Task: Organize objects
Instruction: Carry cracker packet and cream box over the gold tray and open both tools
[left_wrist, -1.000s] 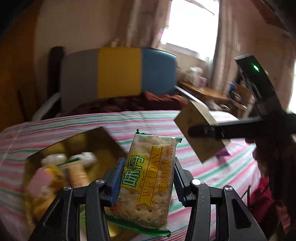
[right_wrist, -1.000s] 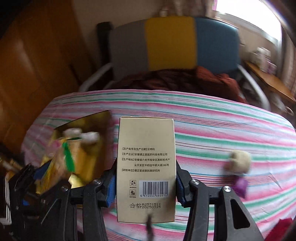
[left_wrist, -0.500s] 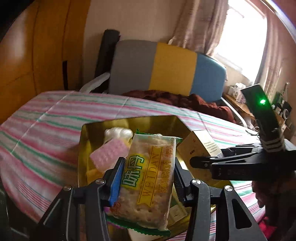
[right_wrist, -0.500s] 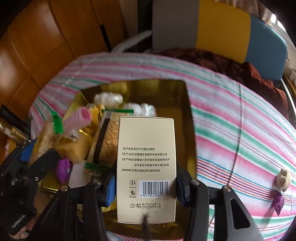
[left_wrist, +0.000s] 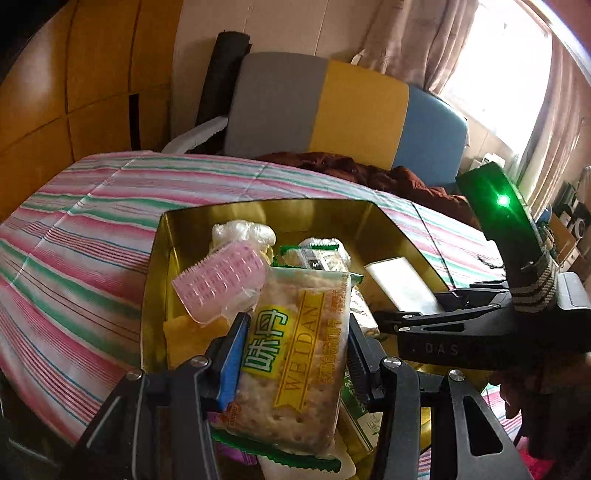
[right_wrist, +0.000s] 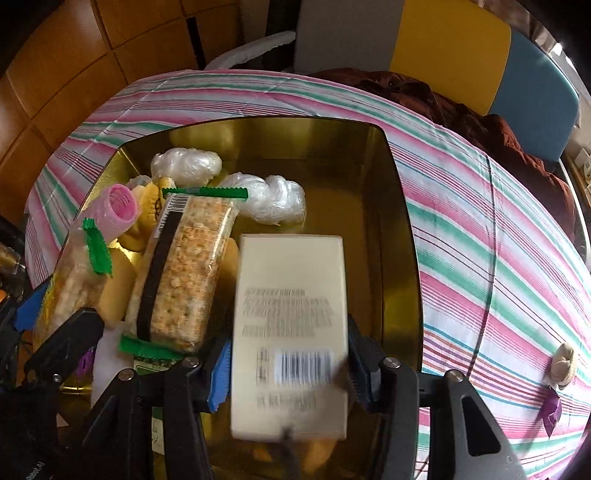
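Observation:
A gold tin box (left_wrist: 162, 266) (right_wrist: 400, 229) sits on the striped cloth. My left gripper (left_wrist: 291, 354) is shut on a Weidan cracker packet (left_wrist: 291, 354) and holds it over the tin's near left side. My right gripper (right_wrist: 290, 365) is shut on a cream carton with a barcode (right_wrist: 291, 310), low inside the tin's right half; the carton also shows in the left wrist view (left_wrist: 400, 288). In the tin lie a pink hair roller (left_wrist: 221, 280) (right_wrist: 118, 206), another cracker packet (right_wrist: 184, 273) and clear plastic wads (right_wrist: 269, 199).
A striped pink, green and white cloth (left_wrist: 74, 258) covers the table. A small beige lump (right_wrist: 563, 363) and a purple wrapper (right_wrist: 550, 410) lie on the cloth right of the tin. A grey, yellow and blue chair (left_wrist: 332, 110) stands behind, with a wooden wall (left_wrist: 55, 92) at left.
Both grippers have moved from above the cloth to over the tin and lower into it. The carton now sits deep in the tin's right half; the cracker packet is closer to the contents.

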